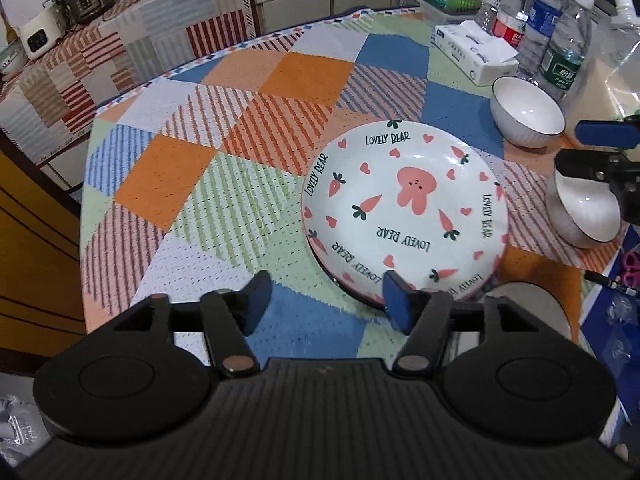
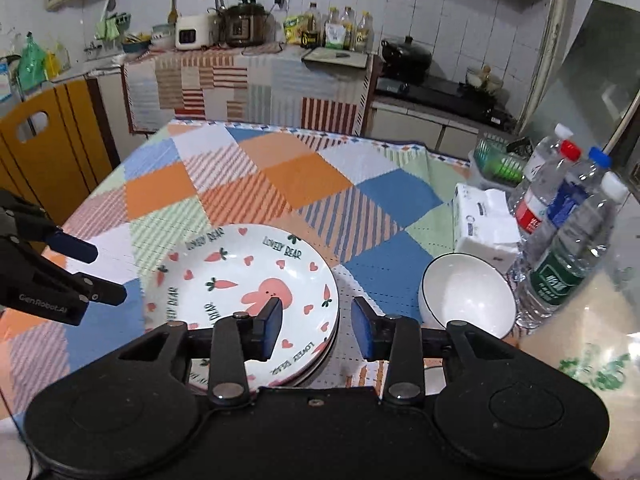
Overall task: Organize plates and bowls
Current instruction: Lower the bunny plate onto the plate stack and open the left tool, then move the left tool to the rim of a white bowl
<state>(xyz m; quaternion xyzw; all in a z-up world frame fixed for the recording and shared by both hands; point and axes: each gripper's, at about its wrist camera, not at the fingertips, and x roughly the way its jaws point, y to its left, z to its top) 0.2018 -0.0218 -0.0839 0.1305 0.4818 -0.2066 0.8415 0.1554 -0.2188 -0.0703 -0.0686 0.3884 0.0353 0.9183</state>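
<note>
Jaws, left: the left gripper (image 1: 326, 306) stands wide open with nothing between its blue pads; one pad hangs over the near rim of the plates, without pressing on it.
Jaws, right: the right gripper (image 2: 318, 330) is partly open and also empty; its left pad shows above the plates, its right pad above bare cloth.
Plates: a stack of plates (image 2: 244, 300) with a pink rabbit and carrots lies flat on the desk (image 1: 248, 128), on the checked cloth, in the near middle. At least two rims show at the edge; I cannot count more.
Bowls: one white bowl (image 2: 466, 294) stands upright just beside the plates, near the tissue pack (image 2: 486, 224) and the water bottles (image 2: 568, 256). In the left view a second bowl (image 1: 584, 216) shows tilted under the right gripper's body; whether it rests on something I cannot tell.
Handling: these look like glazed ceramic, so stiff, rather heavy, slippery and easy to chip.
Where to hold: I judge the rim is best, one pad inside and one outside, and deep enough that it does not slip.
Risk: a tilted bowl may slide out or knock the bottles.
</note>
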